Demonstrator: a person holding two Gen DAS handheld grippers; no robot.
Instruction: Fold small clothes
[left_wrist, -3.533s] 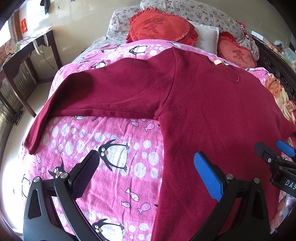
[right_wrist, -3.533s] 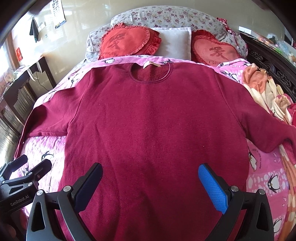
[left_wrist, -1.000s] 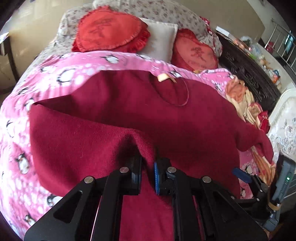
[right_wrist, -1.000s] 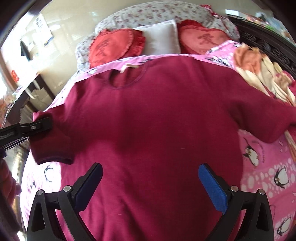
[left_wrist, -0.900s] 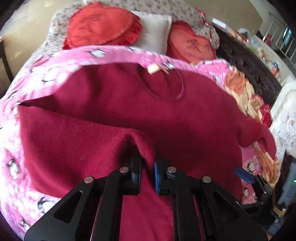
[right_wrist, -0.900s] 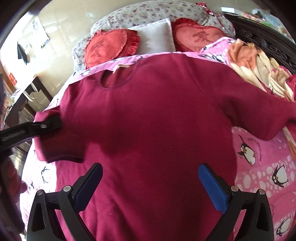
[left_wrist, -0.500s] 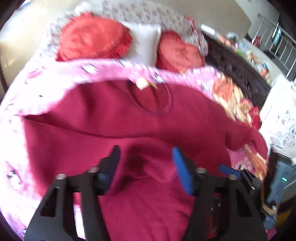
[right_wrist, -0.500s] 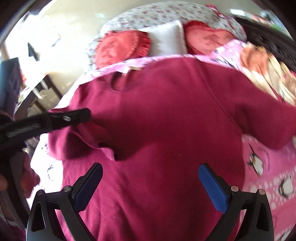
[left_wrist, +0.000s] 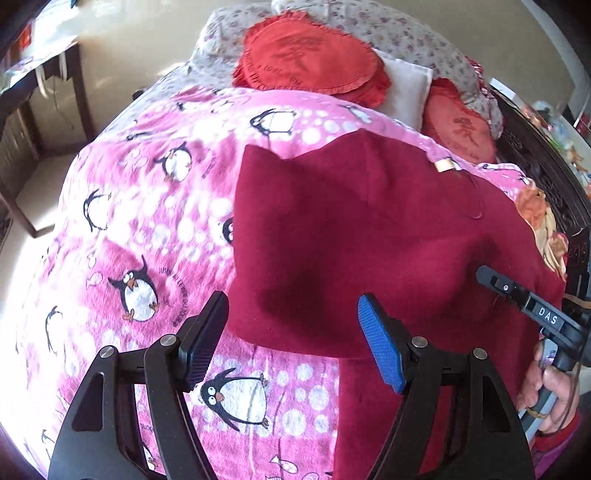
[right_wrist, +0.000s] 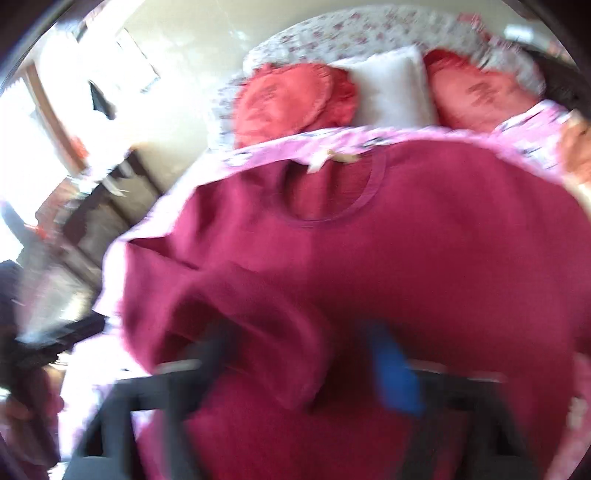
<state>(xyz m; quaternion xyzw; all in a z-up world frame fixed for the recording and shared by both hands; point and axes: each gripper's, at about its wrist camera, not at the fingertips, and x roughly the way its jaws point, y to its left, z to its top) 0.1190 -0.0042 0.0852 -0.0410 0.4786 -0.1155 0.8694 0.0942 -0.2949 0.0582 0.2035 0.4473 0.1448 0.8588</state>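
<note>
Left tool (left_wrist: 291, 332) spread, empty, above bed (left_wrist: 155, 206); sweater (left_wrist: 369, 240) sleeve lies folded inward. Right tool (right_wrist: 306, 369) blurred, can't tell its state.

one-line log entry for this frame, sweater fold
step: left sleeve folded over sweater | left gripper: open, empty | right gripper: blurred, state unclear | surface: penguin blanket

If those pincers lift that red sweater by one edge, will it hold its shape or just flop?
Probably flop: the sweater lies folded over itself with soft, rounded creases. It looks thick and fuzzy, so likely easy to grip and heavy enough to sag. It may drag on the fleecy blanket.
</note>
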